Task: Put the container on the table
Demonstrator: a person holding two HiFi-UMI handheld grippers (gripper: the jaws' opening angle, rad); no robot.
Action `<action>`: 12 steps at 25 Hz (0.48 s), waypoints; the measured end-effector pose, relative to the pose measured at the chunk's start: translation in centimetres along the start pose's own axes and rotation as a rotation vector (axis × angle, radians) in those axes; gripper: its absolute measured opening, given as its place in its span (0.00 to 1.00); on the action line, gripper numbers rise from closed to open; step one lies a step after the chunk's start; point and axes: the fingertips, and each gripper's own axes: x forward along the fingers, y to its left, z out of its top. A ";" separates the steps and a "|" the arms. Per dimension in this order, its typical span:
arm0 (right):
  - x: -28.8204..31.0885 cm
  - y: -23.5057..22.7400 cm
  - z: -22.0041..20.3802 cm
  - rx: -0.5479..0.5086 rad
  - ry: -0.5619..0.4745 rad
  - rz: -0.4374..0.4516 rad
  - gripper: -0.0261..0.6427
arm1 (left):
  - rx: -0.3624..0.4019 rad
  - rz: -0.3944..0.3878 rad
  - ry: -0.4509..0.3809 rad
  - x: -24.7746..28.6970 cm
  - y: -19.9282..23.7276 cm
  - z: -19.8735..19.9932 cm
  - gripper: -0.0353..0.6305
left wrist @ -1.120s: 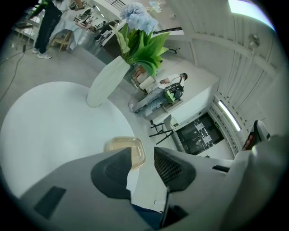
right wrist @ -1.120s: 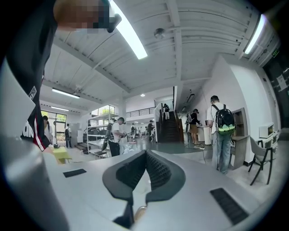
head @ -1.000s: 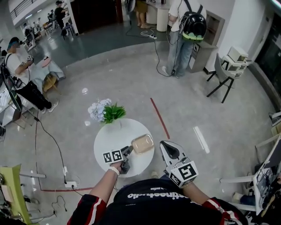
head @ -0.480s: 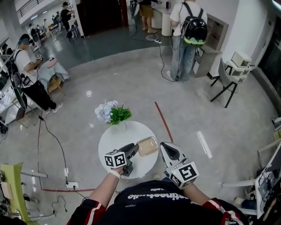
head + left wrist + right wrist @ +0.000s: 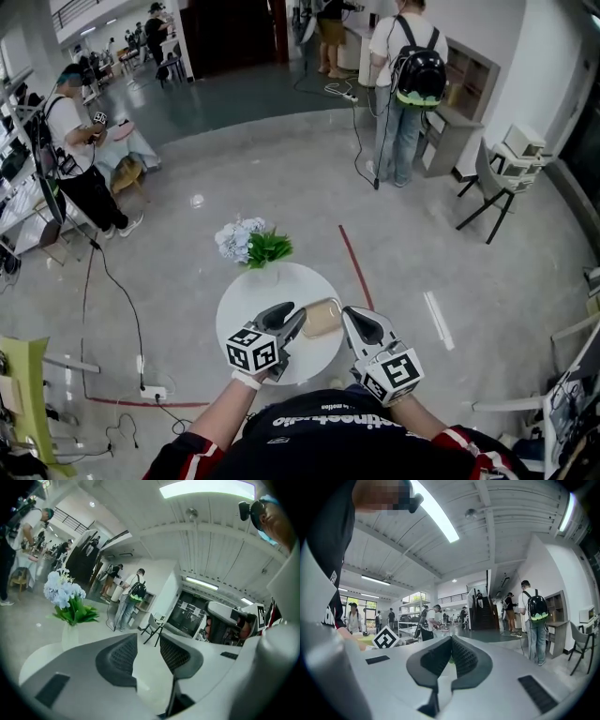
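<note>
1. Head view is showing the left hand-held gripper hanging empty, jaws apart; the right hand-held gripper is holding its jaws together on nothing.
2. Between them, the tan lidded rectangular plastic container is resting on the round white bench.
3. It is looking light, stiff and slick; gripping across its narrow width seems safest.
</note>
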 end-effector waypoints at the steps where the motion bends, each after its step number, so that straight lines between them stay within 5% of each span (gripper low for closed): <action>1: 0.1 0.1 0.0 0.000 -0.001 0.003 0.06 | 0.024 0.007 -0.006 -0.2 -0.2 0.4 0.28; 12: 1.0 0.4 0.0 0.004 -0.008 0.012 0.06 | 0.165 0.038 -0.117 -2.8 -2.5 5.1 0.28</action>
